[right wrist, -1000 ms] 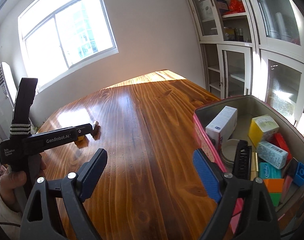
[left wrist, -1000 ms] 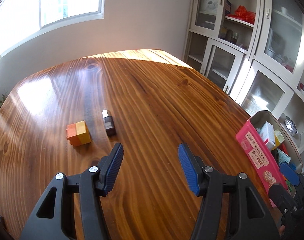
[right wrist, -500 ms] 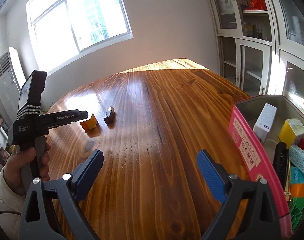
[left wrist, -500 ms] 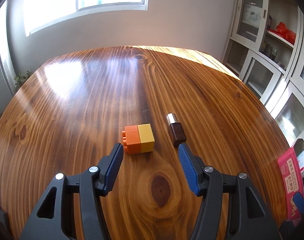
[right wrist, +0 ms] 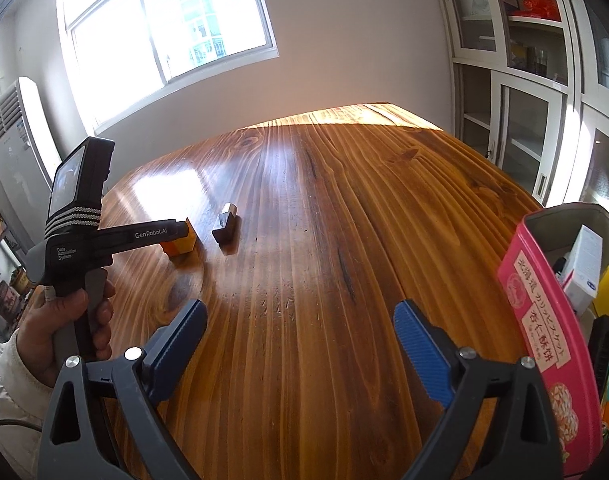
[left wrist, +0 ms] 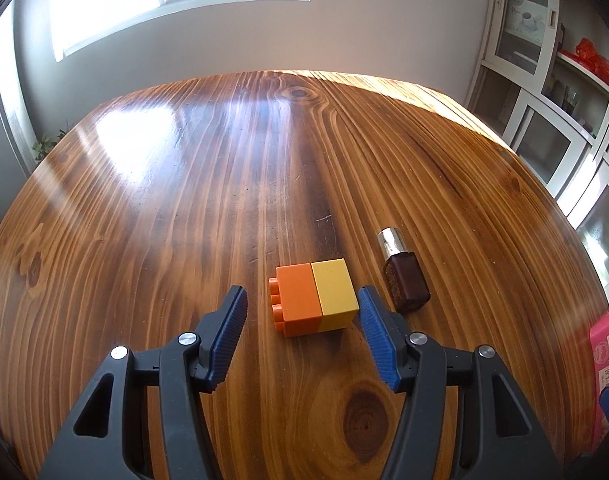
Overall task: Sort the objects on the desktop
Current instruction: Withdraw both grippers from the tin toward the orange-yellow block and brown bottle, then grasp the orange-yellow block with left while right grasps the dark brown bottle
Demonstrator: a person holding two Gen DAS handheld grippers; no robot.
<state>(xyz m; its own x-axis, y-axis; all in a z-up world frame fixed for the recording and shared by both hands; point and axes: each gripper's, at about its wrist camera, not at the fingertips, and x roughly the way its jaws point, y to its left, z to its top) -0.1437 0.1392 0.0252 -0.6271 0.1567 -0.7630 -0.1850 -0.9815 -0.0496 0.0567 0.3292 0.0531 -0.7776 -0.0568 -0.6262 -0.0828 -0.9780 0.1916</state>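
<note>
Wood-grain brown table (left wrist: 152,216) fills both views, glossy under window glare. At its right edge stands a pink rectangular tin box (right wrist: 544,328) packed with small cartons. The right gripper (right wrist: 300,344) hangs over bare wood, jaws spread wide with nothing between them. The left gripper (left wrist: 302,332) has its blue pads released on either side of an orange-and-yellow plastic block pair (left wrist: 314,300), the right pad just beside the yellow face, the left pad apart. Just right lies a small dark brown bottle with a silver cap (left wrist: 402,272).
</note>
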